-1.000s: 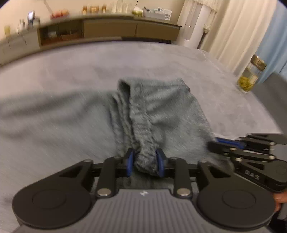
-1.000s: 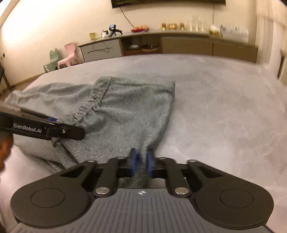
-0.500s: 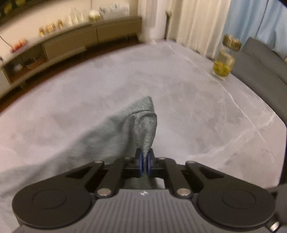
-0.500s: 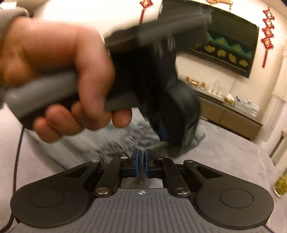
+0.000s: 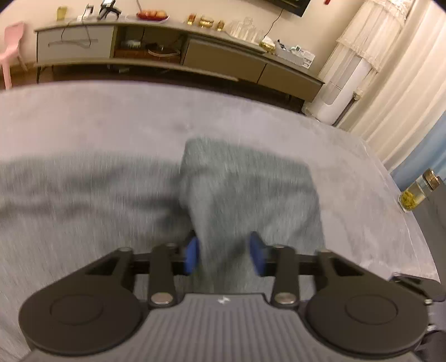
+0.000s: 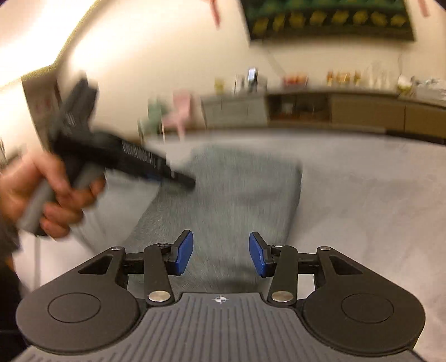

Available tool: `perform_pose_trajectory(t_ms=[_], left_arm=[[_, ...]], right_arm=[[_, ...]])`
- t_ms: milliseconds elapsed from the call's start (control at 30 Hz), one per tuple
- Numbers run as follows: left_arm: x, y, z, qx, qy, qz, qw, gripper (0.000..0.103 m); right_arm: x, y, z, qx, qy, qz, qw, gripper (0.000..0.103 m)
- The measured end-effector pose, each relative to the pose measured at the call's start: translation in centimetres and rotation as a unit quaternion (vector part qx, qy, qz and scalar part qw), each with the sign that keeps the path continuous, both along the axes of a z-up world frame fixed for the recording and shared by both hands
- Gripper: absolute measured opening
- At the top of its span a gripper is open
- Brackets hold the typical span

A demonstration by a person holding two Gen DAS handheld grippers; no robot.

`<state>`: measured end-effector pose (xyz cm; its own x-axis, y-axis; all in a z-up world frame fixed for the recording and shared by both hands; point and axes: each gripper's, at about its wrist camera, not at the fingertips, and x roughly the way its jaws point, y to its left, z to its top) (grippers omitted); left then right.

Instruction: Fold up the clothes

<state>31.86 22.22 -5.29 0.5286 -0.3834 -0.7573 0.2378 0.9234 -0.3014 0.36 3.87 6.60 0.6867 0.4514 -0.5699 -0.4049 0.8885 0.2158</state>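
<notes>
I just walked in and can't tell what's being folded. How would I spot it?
Look at the big pale grey bed that fills the room in front of the long cabinet. On it lies a darker grey knit garment, with one part doubled over into a neat rectangle.

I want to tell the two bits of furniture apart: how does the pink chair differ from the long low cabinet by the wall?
The pink chair is small and pink; the long low cabinet is wide, grey and brown. The chair carries nothing visible; the cabinet top holds a fruit plate, glasses and small ornaments. Both stand on the floor by the wall beyond the grey surface.
</notes>
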Motion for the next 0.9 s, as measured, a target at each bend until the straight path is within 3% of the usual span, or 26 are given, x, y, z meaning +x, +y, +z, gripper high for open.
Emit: perform_pose_trajectory(t_ms=[133, 233, 367, 467, 600, 767, 900], left_arm=[[-0.9, 0.2, -1.1, 0.024, -0.021, -0.006, 0.9995, 0.046], [0.4, 0.3, -1.5, 0.025, -0.038, -0.002, 0.999, 0.049], [2.6, -0.9, -2.4, 0.019, -0.036, -0.02, 0.999, 0.05], [2.9, -0.7, -2.3, 0.03, -0.03, -0.018, 0.9989, 0.05], [-0.8, -0.1, 0.0, 0.055, -0.058, -0.025, 0.9964, 0.052], [-5.2, 0.2, -1.3, 0.095, -0.038, -0.063, 0.9928, 0.053], [-6.2, 2.8, -0.6, 0.071, -0.053, -0.023, 0.9958, 0.054]], right_arm=[[1.1, 3.0, -2.2, -0.093, 0.042, 0.032, 0.994, 0.047], [1.4, 3.5, -1.4, -0.092, 0.046, 0.048, 0.993, 0.047], [1.8, 2.8, 1.0, -0.044, -0.023, 0.014, 0.999, 0.047], [3.8, 3.6, -0.8, -0.076, 0.01, 0.011, 0.997, 0.047], [5.1, 4.6, -1.5, -0.104, 0.027, 0.02, 0.994, 0.048], [4.1, 5.1, -1.5, -0.131, 0.026, 0.028, 0.991, 0.048], [4.0, 5.3, -1.9, -0.166, 0.017, 0.034, 0.985, 0.047]])
